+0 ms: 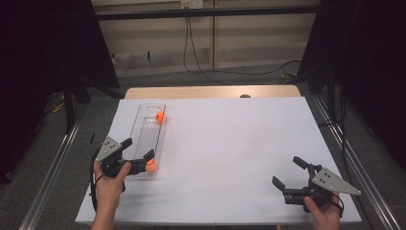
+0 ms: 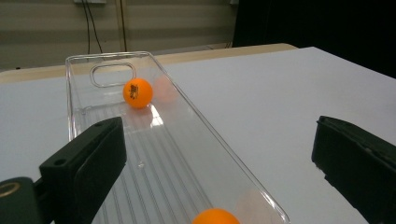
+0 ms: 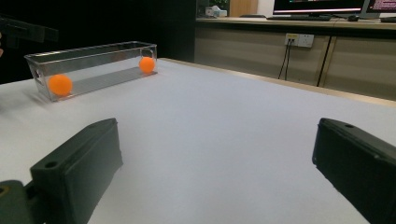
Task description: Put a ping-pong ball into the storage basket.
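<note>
Release looks done: your left gripper [image 1: 140,154] hangs spread and empty over the clear bin [image 1: 143,125], near orange ball [image 1: 152,166] at its near end, another [image 1: 160,116] far. Your right gripper [image 1: 288,173], spread, idles well apart. Next, back out cleanly.

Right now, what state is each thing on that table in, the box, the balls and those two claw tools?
Clear tray: upright, no lid, on the white table.
Far orange ball: resting inside the tray at its far end.
Near orange ball: inside the tray at its near end, not gripped.
Left gripper: jaws open, empty, over the tray's near end.
Right gripper: jaws open, empty, away from the tray.
</note>
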